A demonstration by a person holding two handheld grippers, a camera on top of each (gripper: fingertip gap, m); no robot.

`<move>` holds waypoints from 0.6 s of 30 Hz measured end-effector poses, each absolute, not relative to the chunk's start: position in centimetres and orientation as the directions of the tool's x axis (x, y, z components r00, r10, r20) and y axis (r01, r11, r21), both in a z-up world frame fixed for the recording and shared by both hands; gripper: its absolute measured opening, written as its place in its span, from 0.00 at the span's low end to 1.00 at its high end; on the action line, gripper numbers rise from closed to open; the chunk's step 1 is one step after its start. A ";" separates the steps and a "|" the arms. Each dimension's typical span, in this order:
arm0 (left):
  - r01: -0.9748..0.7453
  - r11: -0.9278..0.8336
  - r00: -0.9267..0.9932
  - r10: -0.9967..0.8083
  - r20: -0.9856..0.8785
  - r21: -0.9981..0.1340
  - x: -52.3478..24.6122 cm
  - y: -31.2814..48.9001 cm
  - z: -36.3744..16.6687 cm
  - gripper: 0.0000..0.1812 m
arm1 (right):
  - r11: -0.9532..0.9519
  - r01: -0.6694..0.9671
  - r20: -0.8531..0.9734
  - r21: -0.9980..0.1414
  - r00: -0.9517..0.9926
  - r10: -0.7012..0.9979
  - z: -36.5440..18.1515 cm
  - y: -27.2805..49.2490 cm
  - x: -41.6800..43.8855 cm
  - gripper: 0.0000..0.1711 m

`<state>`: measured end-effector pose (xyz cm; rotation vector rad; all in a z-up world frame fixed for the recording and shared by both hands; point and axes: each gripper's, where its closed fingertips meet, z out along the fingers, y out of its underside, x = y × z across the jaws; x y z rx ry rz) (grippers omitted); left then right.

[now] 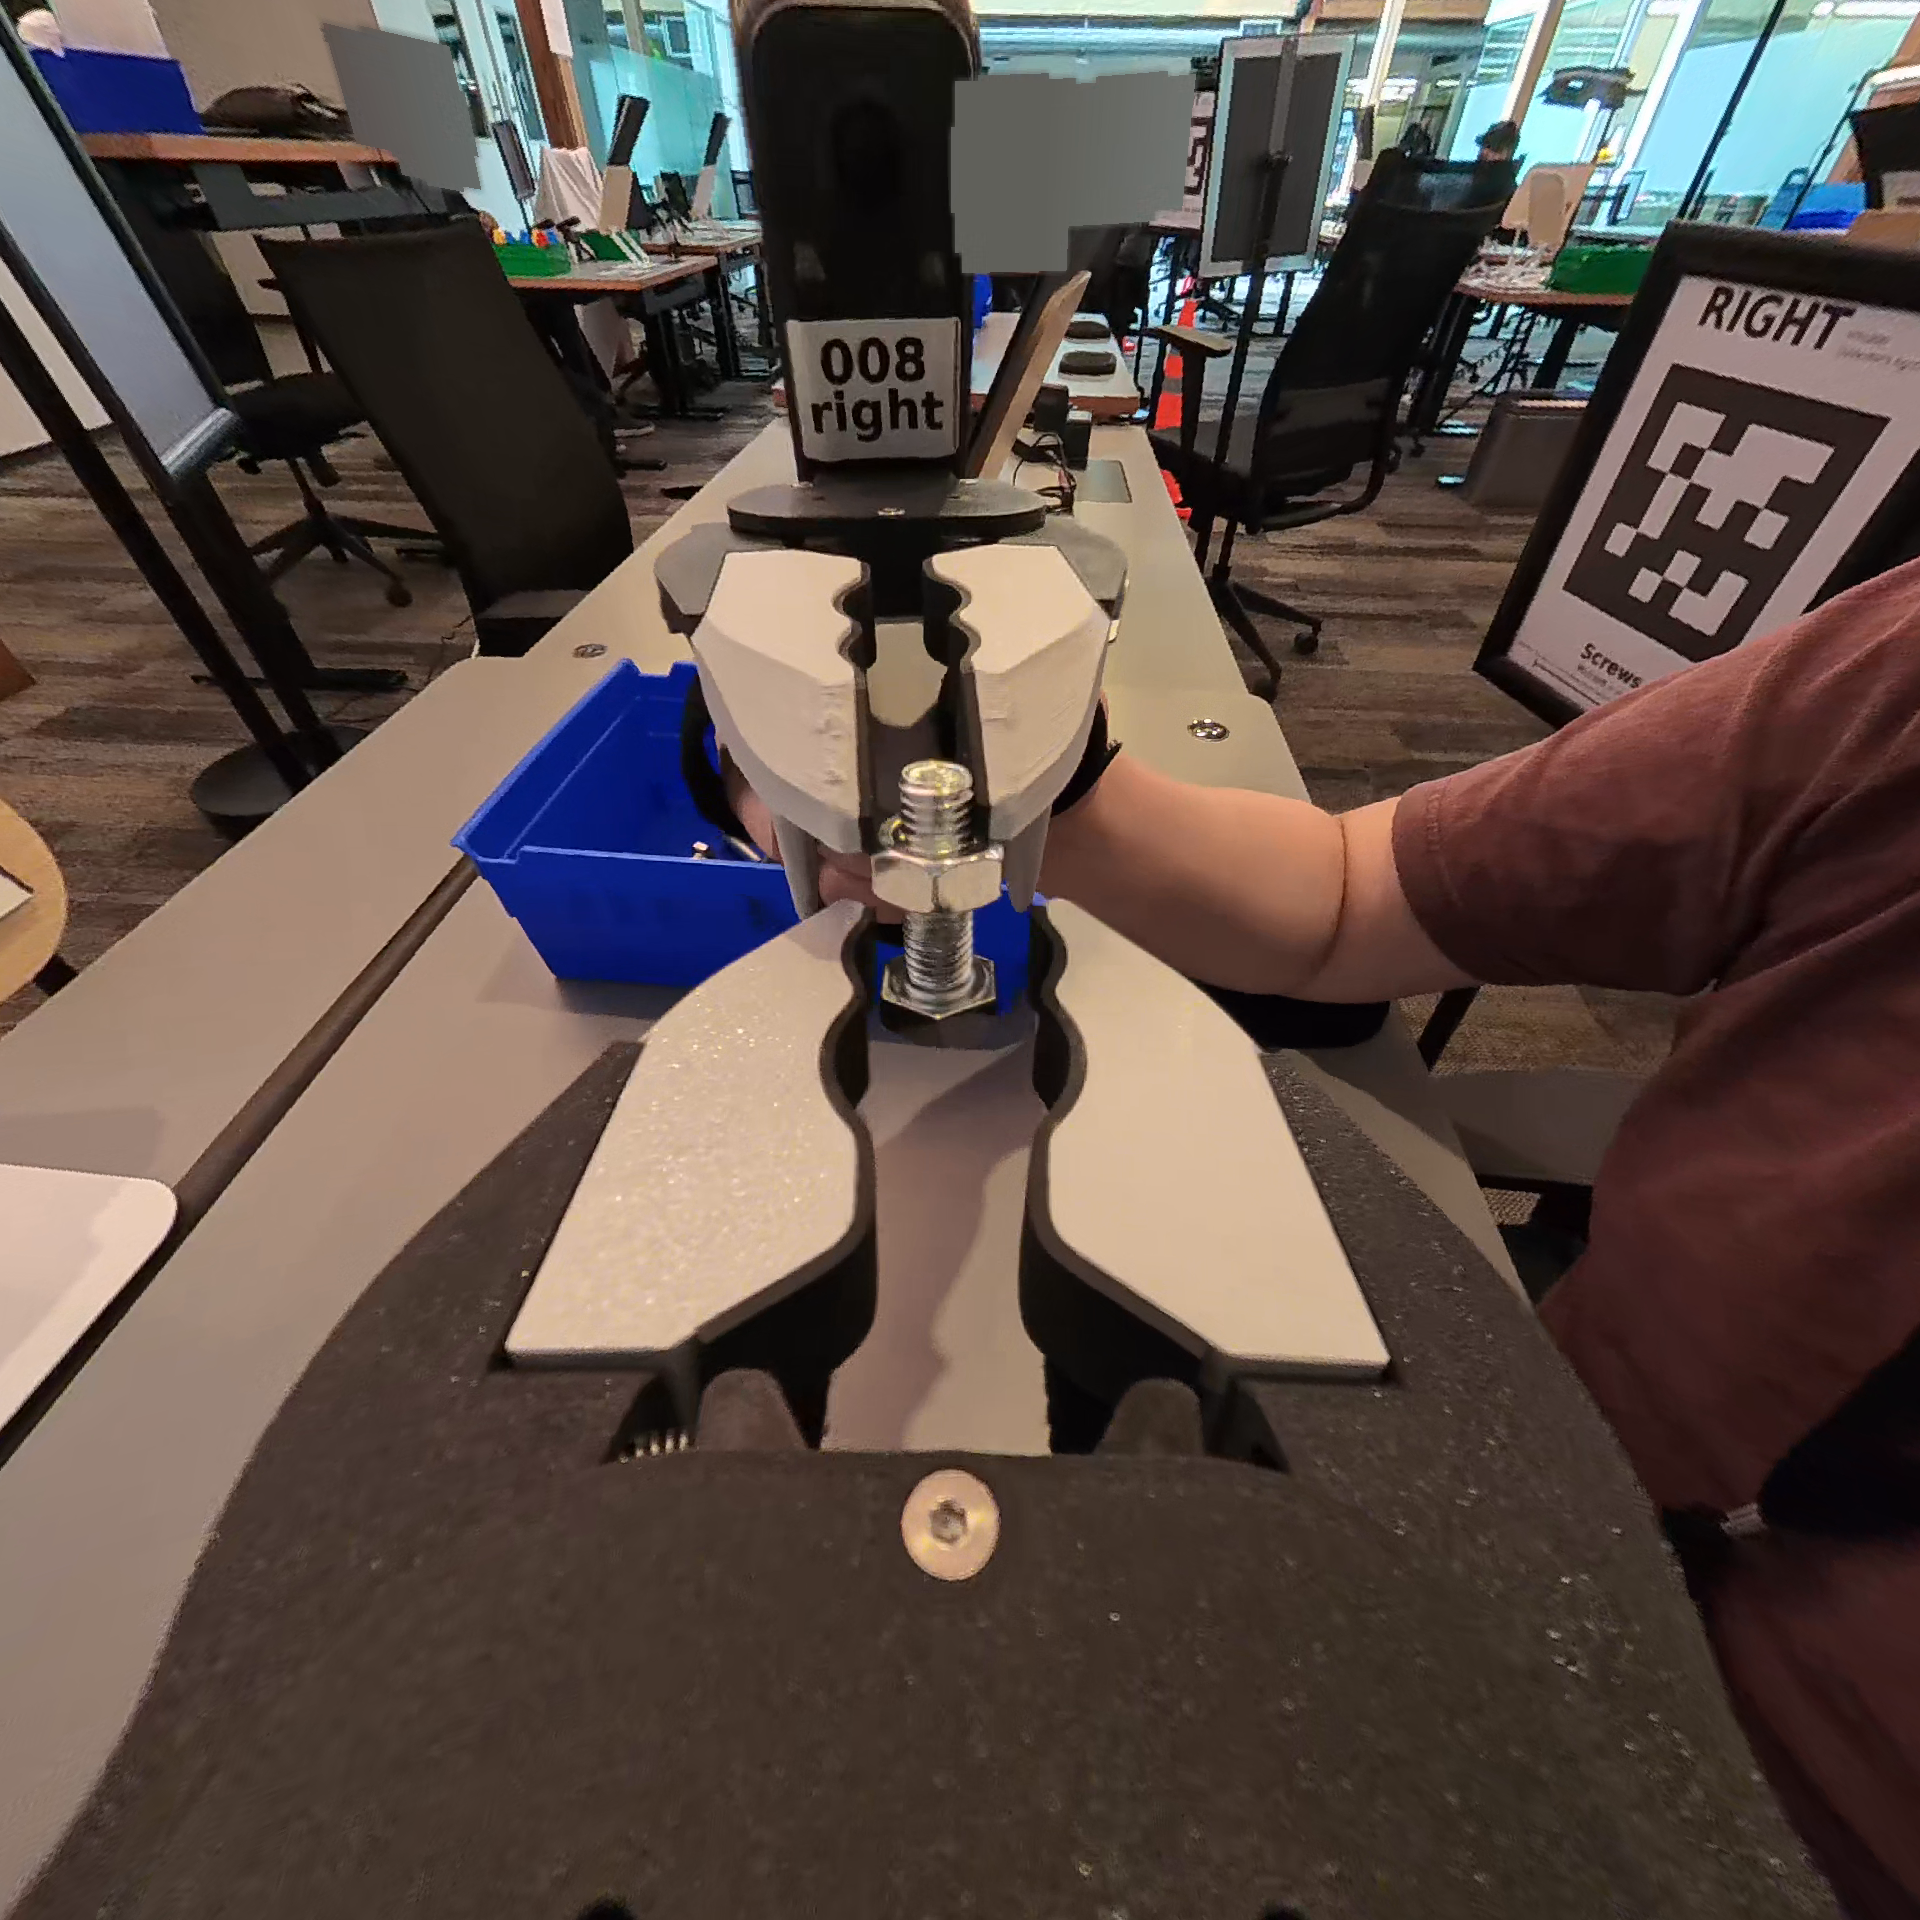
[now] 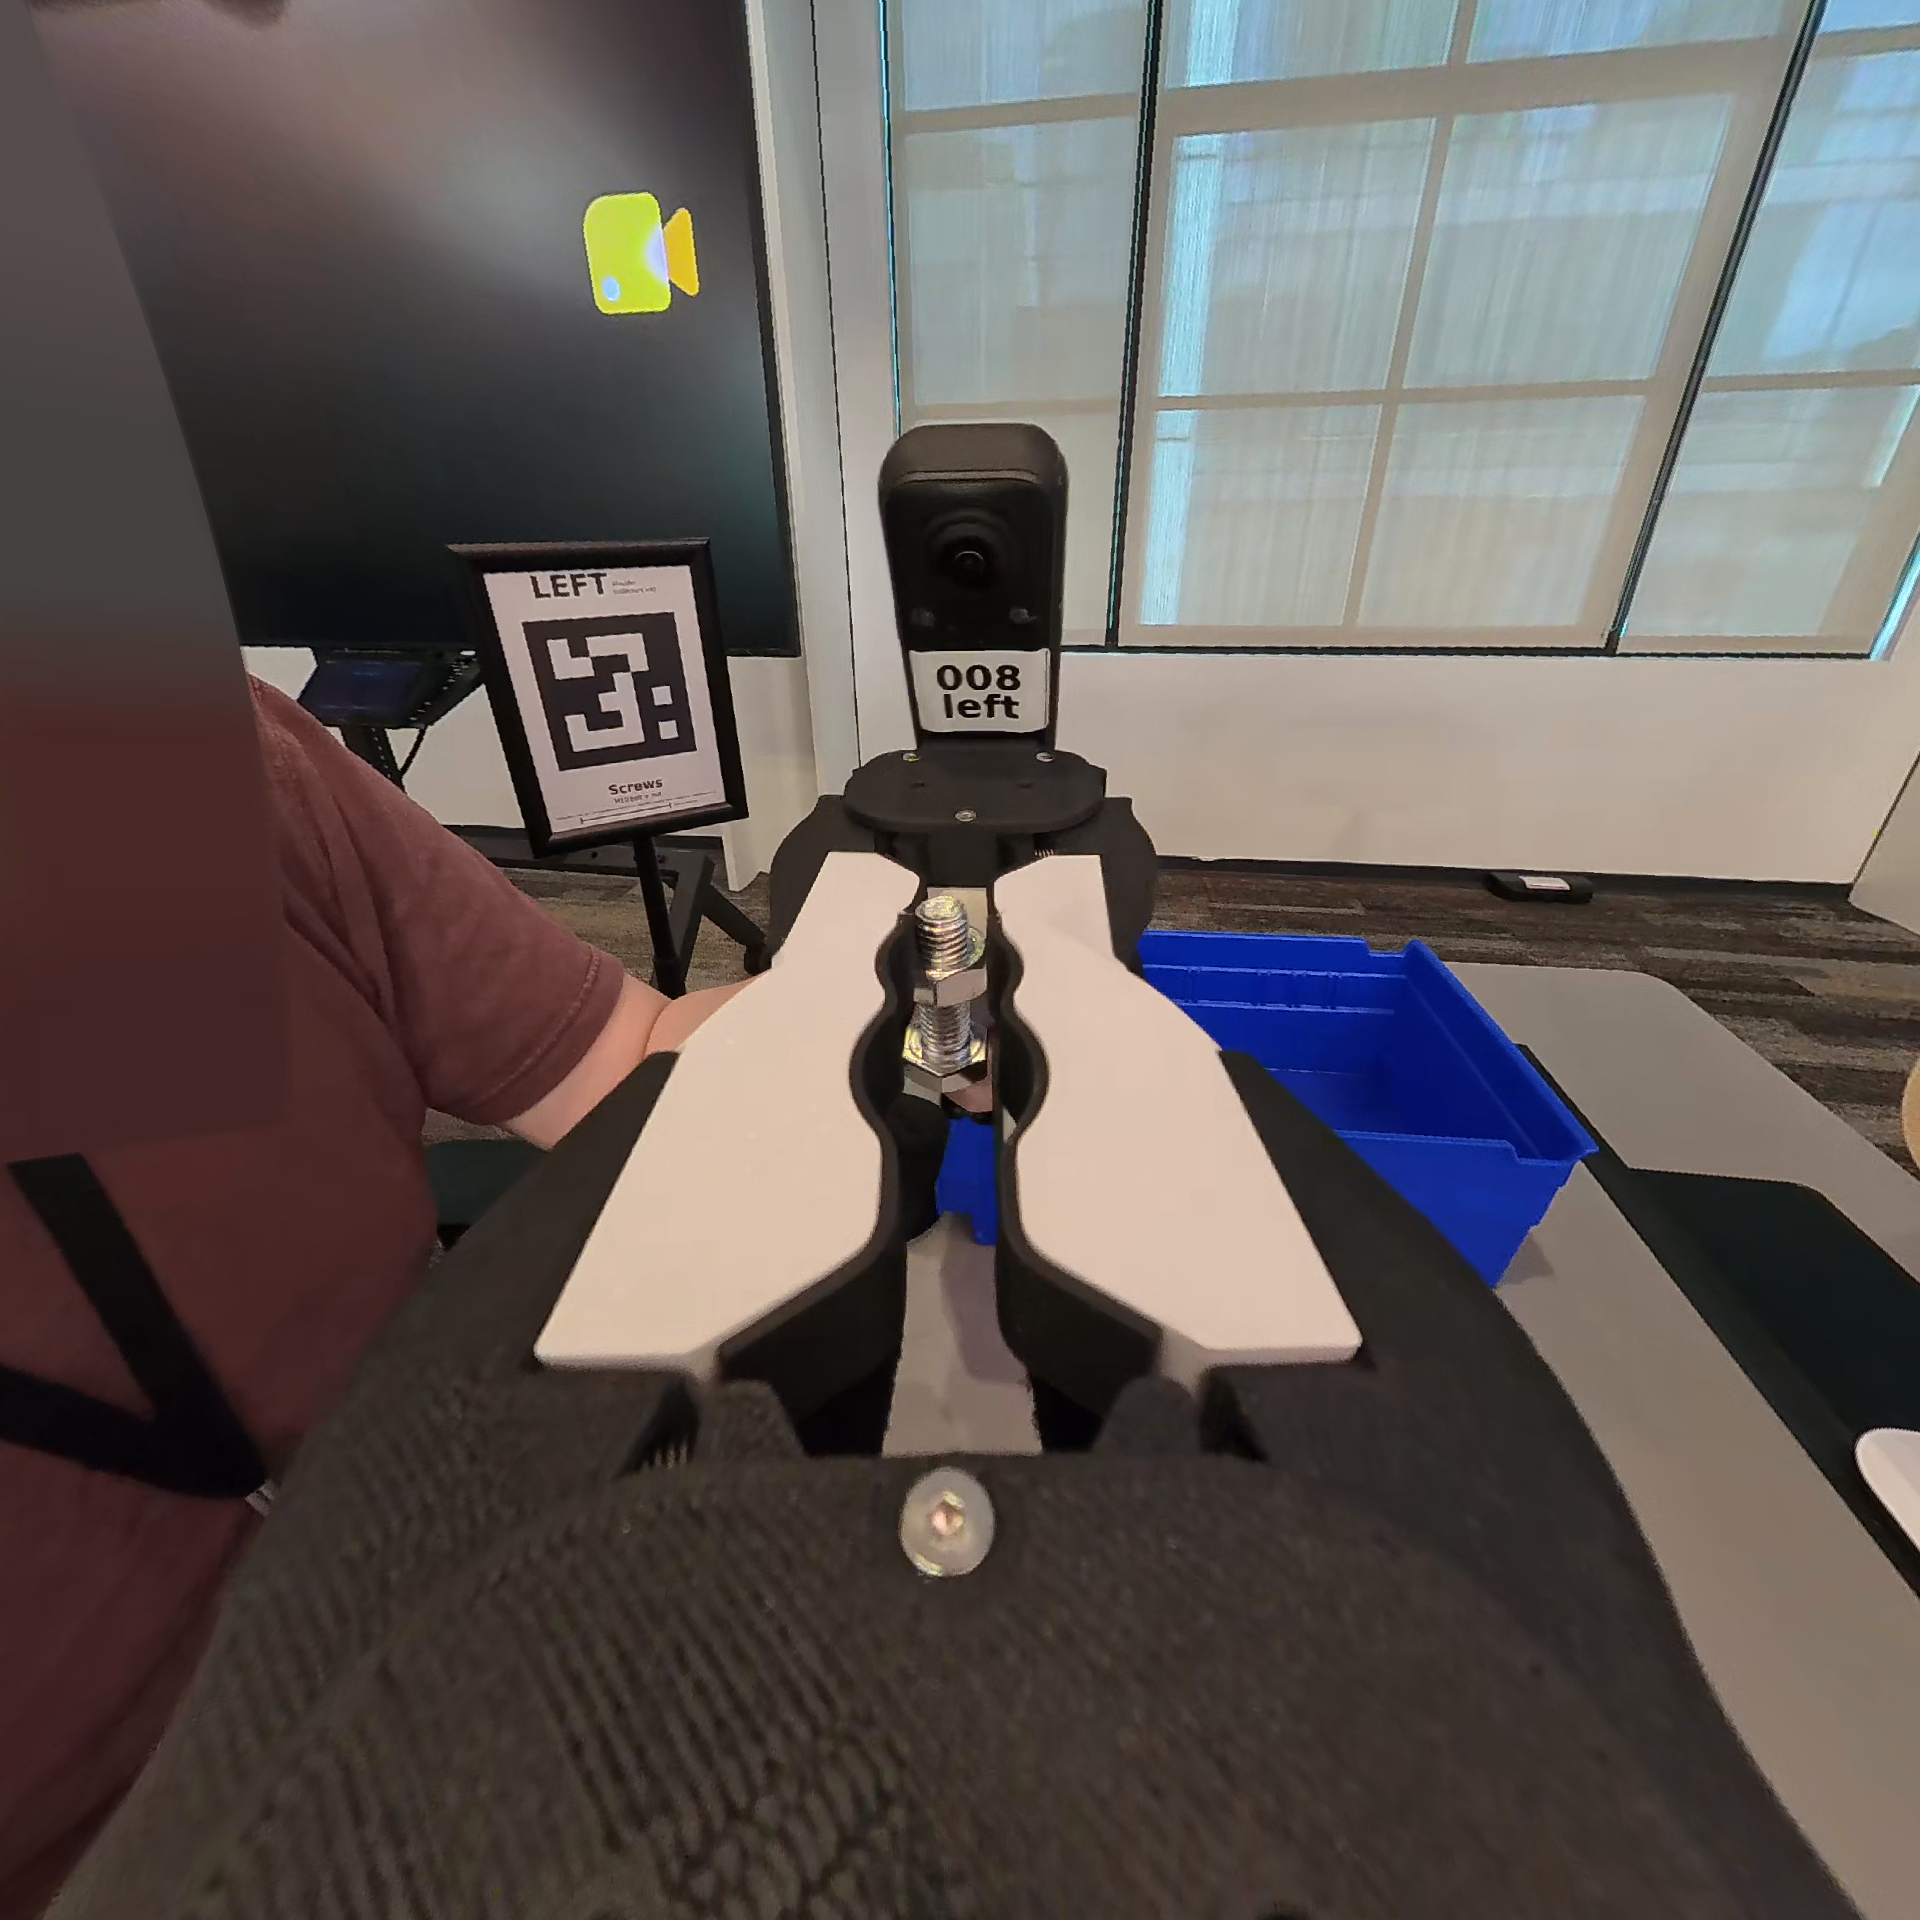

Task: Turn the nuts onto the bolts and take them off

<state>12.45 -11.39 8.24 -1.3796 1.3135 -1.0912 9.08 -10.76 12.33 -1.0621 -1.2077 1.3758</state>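
Bolt [image 1: 937, 883] with nut [image 1: 938, 871] pinched between both grippers' jaws, above grey office table [image 1: 312, 935] beside blue bin [image 1: 623, 842]

Shiny metal bolt [image 1: 937, 894], glossy plastic bin [image 1: 623, 862]

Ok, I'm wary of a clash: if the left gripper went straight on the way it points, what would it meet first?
The bolt sits upright between the tips of the left gripper, so that comes first. Right behind it is the right gripper, facing it head-on. The gap looks small, though depth is hard to judge.

blue bin [image 1: 623, 883]: contents mostly hidden | bolt [image 2: 943, 997] head: obscured by claw
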 end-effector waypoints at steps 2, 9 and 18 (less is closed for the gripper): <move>-0.194 -0.015 0.042 -0.999 0.007 -0.981 12.4 -11.4 8.2 0.13 | -0.027 -0.125 -0.009 -0.992 -0.136 0.991 12.4 -10.7 9.1 0.08; -0.185 -0.013 0.064 -0.998 0.001 -0.983 12.4 -10.9 8.3 0.09 | -0.032 -0.135 -0.016 -0.990 -0.118 0.993 12.4 -10.4 9.1 0.08; -0.181 0.007 0.181 -0.983 -0.040 -0.983 12.1 -9.7 9.0 0.09 | 0.049 -0.071 0.046 -0.996 0.046 0.998 12.3 -9.3 8.7 0.25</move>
